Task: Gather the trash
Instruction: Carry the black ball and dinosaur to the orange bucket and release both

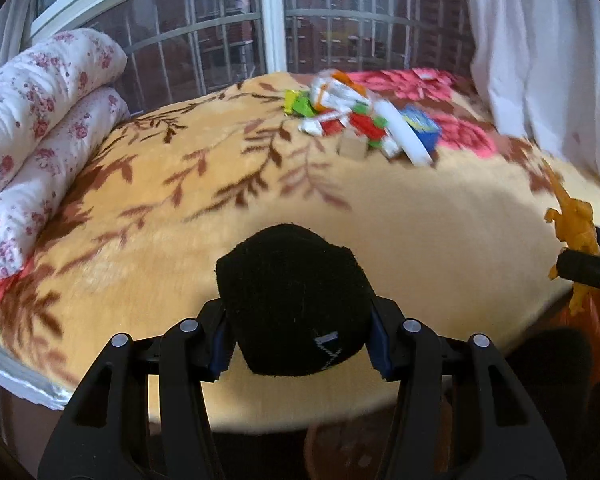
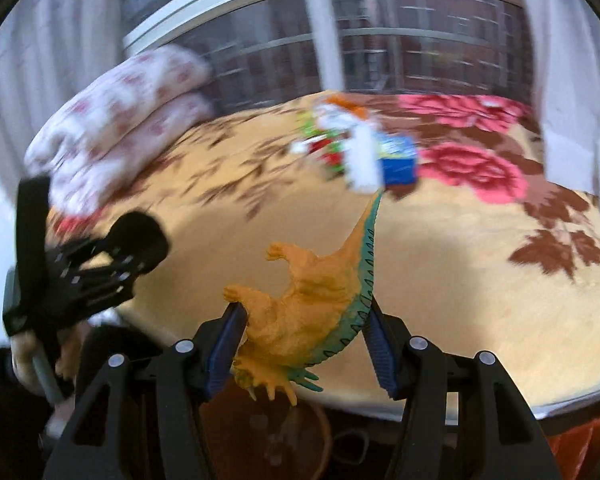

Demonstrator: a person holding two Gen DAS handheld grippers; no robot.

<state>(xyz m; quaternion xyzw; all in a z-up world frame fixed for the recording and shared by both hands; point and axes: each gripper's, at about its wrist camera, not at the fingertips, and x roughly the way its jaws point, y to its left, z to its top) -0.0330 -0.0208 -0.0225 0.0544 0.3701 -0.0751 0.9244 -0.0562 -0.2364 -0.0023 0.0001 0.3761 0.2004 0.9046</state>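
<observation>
My left gripper [image 1: 298, 346] is shut on a black rolled sock [image 1: 292, 300], which bulges up between the blue pads. My right gripper [image 2: 302, 342] is shut on an orange toy dinosaur [image 2: 300, 304] with a teal spiny back; its tail points up toward the bed. The dinosaur [image 1: 576, 232] and the right gripper's fingers [image 1: 588, 268] show at the right edge of the left wrist view. The left gripper [image 2: 112, 256] with the sock appears at the left of the right wrist view. A pile of colourful wrappers and boxes [image 1: 360, 116] lies far back on the bed, also blurred [image 2: 360, 144].
A bed with a yellow floral blanket [image 1: 260, 208] fills both views. Folded flowered quilts [image 1: 40, 120] lie at its left end. A window with bars [image 1: 268, 20] and white curtains [image 1: 540, 60] stand behind. Below the bed edge is a dark brown round container [image 2: 284, 440].
</observation>
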